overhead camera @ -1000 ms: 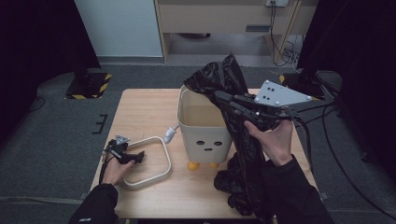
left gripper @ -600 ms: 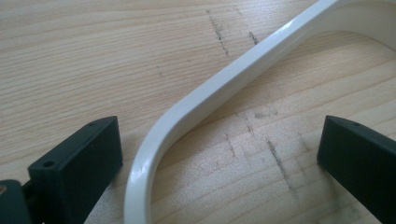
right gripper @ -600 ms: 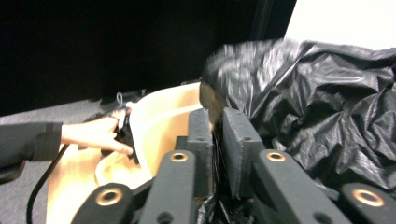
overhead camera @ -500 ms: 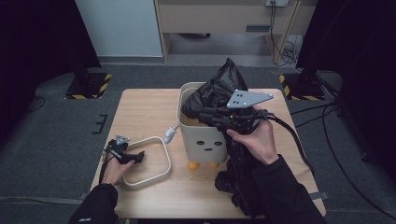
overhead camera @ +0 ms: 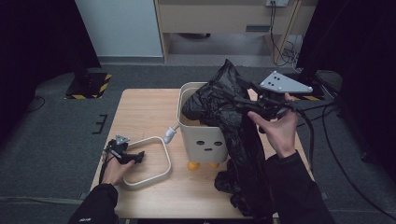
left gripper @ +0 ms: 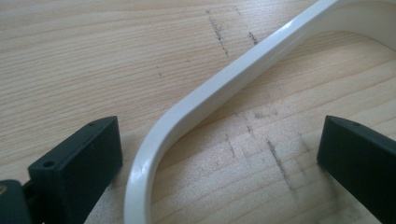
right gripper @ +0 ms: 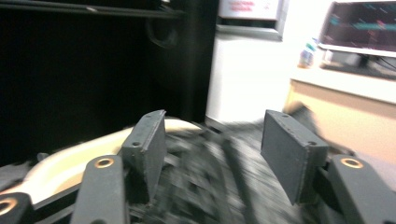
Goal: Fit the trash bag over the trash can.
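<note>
A cream bin (overhead camera: 205, 140) with a drawn face and orange feet stands mid-table. A black plastic bag (overhead camera: 243, 144) lies over its right rim and opening and hangs down to the table at the front right. My right gripper (overhead camera: 239, 100) hovers at the bin's right rim, pointing left. Its jaws have just been opening, and in the right gripper view (right gripper: 212, 135) they stand apart with blurred bag folds (right gripper: 210, 186) below and between them, unpressed. At the table's left my left gripper (overhead camera: 138, 157) rests open, and a white ring (left gripper: 210, 102) runs between its jaws (left gripper: 219, 140) untouched.
The white ring (overhead camera: 154, 161) lies flat on the wooden table (overhead camera: 140, 112) left of the bin. A small white arm (overhead camera: 170, 134) sticks out of the bin's left side. Cables (overhead camera: 322, 135) trail off the right edge. A cabinet (overhead camera: 224, 18) stands beyond the table.
The right gripper swung left over the bin with the bag, then drew back to the right rim. Its jaws went from shut on the bag to apart. The left hand stayed put.
</note>
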`<state>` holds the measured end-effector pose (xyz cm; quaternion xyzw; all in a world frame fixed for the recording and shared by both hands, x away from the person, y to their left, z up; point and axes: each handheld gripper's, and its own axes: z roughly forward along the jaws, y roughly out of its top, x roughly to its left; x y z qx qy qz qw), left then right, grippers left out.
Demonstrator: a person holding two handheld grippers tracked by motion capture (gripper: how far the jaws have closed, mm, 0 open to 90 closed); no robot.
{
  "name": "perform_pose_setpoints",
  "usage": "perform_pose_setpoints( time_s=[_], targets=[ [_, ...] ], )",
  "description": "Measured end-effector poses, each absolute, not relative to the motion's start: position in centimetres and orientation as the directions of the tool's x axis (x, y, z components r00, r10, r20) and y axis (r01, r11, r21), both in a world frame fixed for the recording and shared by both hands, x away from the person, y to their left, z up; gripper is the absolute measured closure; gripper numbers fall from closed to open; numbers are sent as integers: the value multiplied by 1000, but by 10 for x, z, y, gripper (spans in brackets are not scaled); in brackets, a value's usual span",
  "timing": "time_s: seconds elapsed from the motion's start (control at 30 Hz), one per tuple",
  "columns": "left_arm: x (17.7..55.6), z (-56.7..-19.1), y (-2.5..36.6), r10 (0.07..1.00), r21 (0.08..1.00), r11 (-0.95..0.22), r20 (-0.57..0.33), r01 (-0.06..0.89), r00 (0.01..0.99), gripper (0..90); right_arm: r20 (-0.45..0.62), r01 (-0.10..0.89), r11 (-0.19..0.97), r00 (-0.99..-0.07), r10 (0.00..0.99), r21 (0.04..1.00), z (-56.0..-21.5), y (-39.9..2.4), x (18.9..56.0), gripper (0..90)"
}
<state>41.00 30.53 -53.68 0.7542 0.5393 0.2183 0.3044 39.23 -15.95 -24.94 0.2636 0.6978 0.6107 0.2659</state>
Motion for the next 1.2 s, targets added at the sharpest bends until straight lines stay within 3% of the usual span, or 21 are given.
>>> perform_pose_setpoints(
  time_s=[0.17, 0.37, 0.53, 0.8, 0.97, 1.2],
  targets=[
    [410, -537, 305, 946, 695, -233, 1, 681, 323, 0, 7, 126, 101, -658, 753, 987, -273, -183, 408, 364],
    [410, -537, 305, 946, 695, -233, 1, 680, 323, 0, 49, 193, 110, -669, 742, 975, -300, -187, 417, 375],
    [410, -537, 305, 946, 695, -234, 1, 680, 324, 0, 60, 204, 119, -701, 711, 972, -301, -180, 417, 485],
    [410, -537, 305, 946, 695, -234, 1, 680, 324, 0, -3, 181, 164, -661, 750, 970, -299, -172, 415, 564],
    [410, -537, 305, 946, 695, -234, 2, 680, 324, 0, -41, 139, 169, -643, 765, 976, -291, -177, 411, 882],
    [410, -537, 305, 946, 695, -234, 2, 680, 324, 0, -60, 90, 163, -677, 733, 983, -276, -170, 407, 900]
  ],
)
